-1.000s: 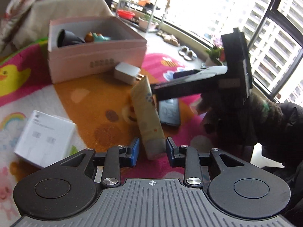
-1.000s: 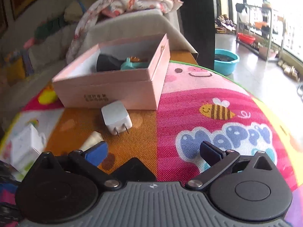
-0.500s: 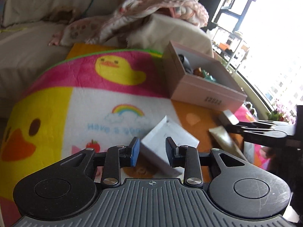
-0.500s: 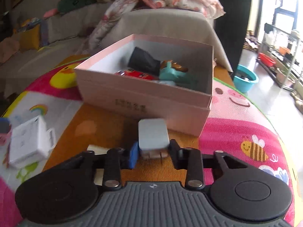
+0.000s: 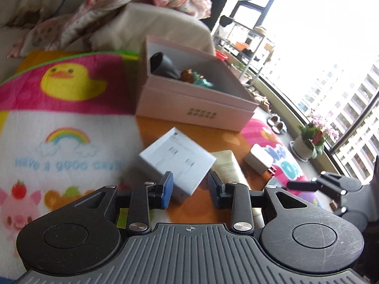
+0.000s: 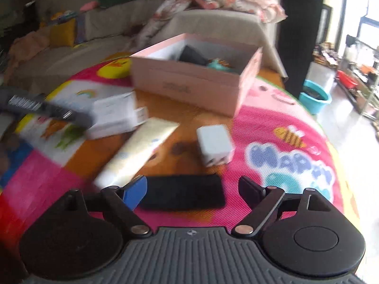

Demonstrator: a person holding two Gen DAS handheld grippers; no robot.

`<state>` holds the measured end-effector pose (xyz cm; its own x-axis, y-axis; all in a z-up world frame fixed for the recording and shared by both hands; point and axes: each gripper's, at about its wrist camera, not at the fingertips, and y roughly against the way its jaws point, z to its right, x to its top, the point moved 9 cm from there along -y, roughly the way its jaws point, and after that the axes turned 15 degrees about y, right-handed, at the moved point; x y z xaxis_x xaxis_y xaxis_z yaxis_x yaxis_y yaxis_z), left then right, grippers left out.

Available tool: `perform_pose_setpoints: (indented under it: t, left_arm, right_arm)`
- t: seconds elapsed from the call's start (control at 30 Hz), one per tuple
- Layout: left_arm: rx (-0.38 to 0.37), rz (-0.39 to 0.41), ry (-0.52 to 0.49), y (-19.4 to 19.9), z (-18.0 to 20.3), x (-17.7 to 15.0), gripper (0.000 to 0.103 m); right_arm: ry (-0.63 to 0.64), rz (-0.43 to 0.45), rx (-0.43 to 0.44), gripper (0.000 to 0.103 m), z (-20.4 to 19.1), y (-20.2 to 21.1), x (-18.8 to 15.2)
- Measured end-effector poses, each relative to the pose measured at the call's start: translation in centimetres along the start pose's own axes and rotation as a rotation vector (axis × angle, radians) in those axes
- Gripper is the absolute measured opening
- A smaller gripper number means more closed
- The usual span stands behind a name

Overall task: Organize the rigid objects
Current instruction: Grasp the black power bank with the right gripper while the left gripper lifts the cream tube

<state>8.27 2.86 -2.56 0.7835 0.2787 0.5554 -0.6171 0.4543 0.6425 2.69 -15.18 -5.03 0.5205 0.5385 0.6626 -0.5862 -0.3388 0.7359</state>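
Note:
A pink open box (image 5: 196, 108) (image 6: 196, 85) stands on the play mat and holds a dark object and a teal toy. In front of it lie a white carton (image 5: 177, 163) (image 6: 113, 116), a cream tube (image 5: 227, 168) (image 6: 139, 151), a white charger (image 5: 258, 158) (image 6: 214, 144) and a black phone (image 6: 182, 195). My left gripper (image 5: 190, 190) has its jaws around the carton's near corner; contact is unclear. My right gripper (image 6: 193, 188) is open wide just above the phone, empty.
A colourful cartoon mat (image 5: 54, 123) (image 6: 296, 161) covers the surface. A sofa with blankets (image 6: 213, 4) stands behind the box. A potted plant (image 5: 310, 139) and windows are on the right. A blue basin (image 6: 313, 98) sits on the floor.
My right gripper let go of the white charger, opened wide and pulled back over the phone. My left gripper swung right and closer to the white carton.

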Motion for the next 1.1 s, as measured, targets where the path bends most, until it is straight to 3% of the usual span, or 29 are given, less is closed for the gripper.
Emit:
perform_pose_setpoints:
  t: [0.1, 0.23, 0.4, 0.47, 0.53, 0.8, 0.87, 0.93, 1.1]
  left_arm:
    - [-0.042, -0.029, -0.043, 0.1, 2.0, -0.6, 0.036]
    - [-0.059, -0.090, -0.127, -0.7, 4.9, -2.4, 0.036]
    - [0.029, -0.105, -0.236, -3.9, 7.3, -3.6, 0.036]
    - [0.088, -0.111, -0.272, -5.1, 7.5, -4.1, 0.042]
    - [0.100, -0.146, -0.265, -6.4, 7.3, -4.5, 0.046]
    - [0.073, -0.094, -0.273, -7.4, 7.2, -3.7, 0.043]
    - [0.058, -0.089, -0.279, -7.0, 7.0, -3.8, 0.040]
    - [0.036, -0.099, -0.271, -6.2, 6.5, -4.2, 0.029]
    - [0.020, -0.109, -0.225, -3.3, 4.0, -5.0, 0.028]
  right_arm:
    - [0.045, -0.012, -0.032, 0.093, -0.6, -0.4, -0.7]
    - [-0.052, -0.016, -0.053, 0.103, 1.1, -1.2, -1.3]
    - [-0.091, 0.028, -0.102, 0.103, 1.5, -1.4, -1.5]
    - [-0.100, 0.030, -0.096, 0.103, 1.6, -1.3, -1.6]
    - [-0.094, 0.030, -0.098, 0.103, 1.6, -1.2, -1.6]
    - [-0.092, 0.022, -0.075, 0.103, 1.6, -1.2, -1.7]
    - [-0.096, 0.015, -0.074, 0.103, 1.6, -1.3, -1.7]
    - [-0.096, 0.012, -0.075, 0.103, 1.6, -1.3, -1.7]
    - [-0.114, 0.005, -0.089, 0.103, 1.6, -1.3, -1.6]
